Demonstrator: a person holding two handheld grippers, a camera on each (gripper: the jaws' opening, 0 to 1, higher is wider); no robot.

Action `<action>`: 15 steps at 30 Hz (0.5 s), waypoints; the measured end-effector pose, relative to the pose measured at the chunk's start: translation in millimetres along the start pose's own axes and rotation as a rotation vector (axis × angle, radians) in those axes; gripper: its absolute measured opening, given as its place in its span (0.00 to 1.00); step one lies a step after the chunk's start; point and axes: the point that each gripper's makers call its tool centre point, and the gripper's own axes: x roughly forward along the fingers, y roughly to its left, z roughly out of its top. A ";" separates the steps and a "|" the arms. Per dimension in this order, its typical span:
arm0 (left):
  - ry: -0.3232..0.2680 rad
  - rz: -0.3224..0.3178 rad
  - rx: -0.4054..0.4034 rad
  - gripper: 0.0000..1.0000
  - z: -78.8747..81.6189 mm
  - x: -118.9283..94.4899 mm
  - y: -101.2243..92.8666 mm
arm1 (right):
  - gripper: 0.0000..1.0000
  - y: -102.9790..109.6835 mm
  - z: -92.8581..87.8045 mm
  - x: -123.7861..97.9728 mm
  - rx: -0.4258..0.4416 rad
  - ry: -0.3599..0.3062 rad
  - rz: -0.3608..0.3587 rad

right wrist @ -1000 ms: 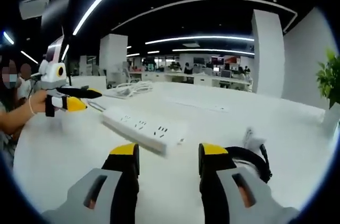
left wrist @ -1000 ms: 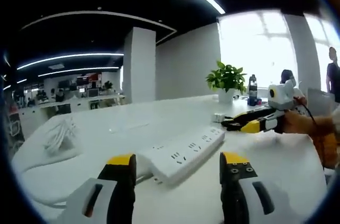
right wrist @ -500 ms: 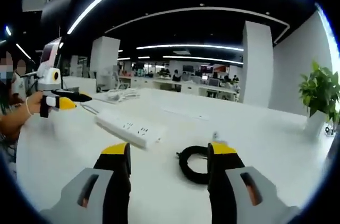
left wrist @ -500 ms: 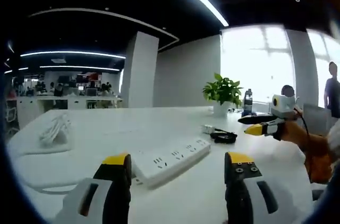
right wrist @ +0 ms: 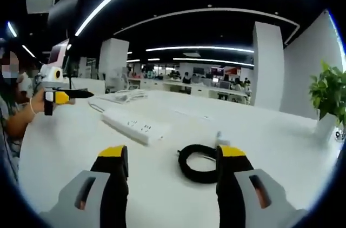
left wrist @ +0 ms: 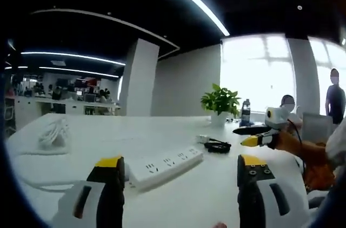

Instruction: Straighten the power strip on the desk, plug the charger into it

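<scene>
A: Where does the job stand?

B: Early, I'd judge. The white power strip lies flat on the white surface, just beyond the left gripper, running at a slant from near left to far right. Nothing is plugged into any socket I can see.

A: And the charger?

B: The charger, with its black cable coil, sits on the surface just past the right gripper, well apart from the power strip to its left. In the left gripper view it lies beyond the strip's far end.

A: Are either set of fingers holding anything?

B: No. The left gripper's fingers are spread wide with only surface between them; the right gripper's fingers are parted too, gripping nothing.

A: So what's left?

B: Whether the strip counts as straightened I can't tell. Picking up the charger and plugging it in both remain
</scene>
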 end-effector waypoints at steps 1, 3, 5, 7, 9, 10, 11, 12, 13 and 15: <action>-0.002 -0.002 0.007 0.89 -0.2 -1.0 -0.6 | 0.69 -2.3 -2.7 2.8 -0.008 0.004 0.000; 0.000 0.001 0.013 0.90 -1.0 -1.8 -0.3 | 0.73 -4.5 -6.5 7.2 -0.019 0.006 0.010; 0.006 0.001 0.020 0.91 -2.3 -2.6 -0.6 | 0.74 -3.5 -11.7 11.4 0.014 0.021 0.039; 0.005 0.004 0.031 0.94 -2.9 -4.0 -1.2 | 0.75 -4.6 -14.3 14.8 0.028 0.022 0.055; 0.007 0.005 0.035 0.95 -3.5 -4.4 -1.3 | 0.74 -5.4 -15.8 17.0 0.034 0.024 0.062; 0.012 0.003 0.041 0.95 -4.7 -4.6 -1.6 | 0.74 -5.5 -16.2 17.7 0.033 0.026 0.065; 0.020 0.002 0.048 0.95 -6.3 -4.8 -1.8 | 0.74 -5.8 -16.9 18.4 0.031 0.031 0.067; 0.032 0.006 0.056 0.95 -8.4 -5.0 -1.6 | 0.74 -6.6 -17.6 19.2 0.031 0.035 0.069; 0.040 0.007 0.065 0.96 -9.9 -5.2 -1.4 | 0.74 -6.1 -17.9 19.8 0.032 0.038 0.076; 0.051 0.009 0.074 0.96 -11.9 -5.8 -1.0 | 0.73 -6.5 -19.2 21.5 0.036 0.052 0.086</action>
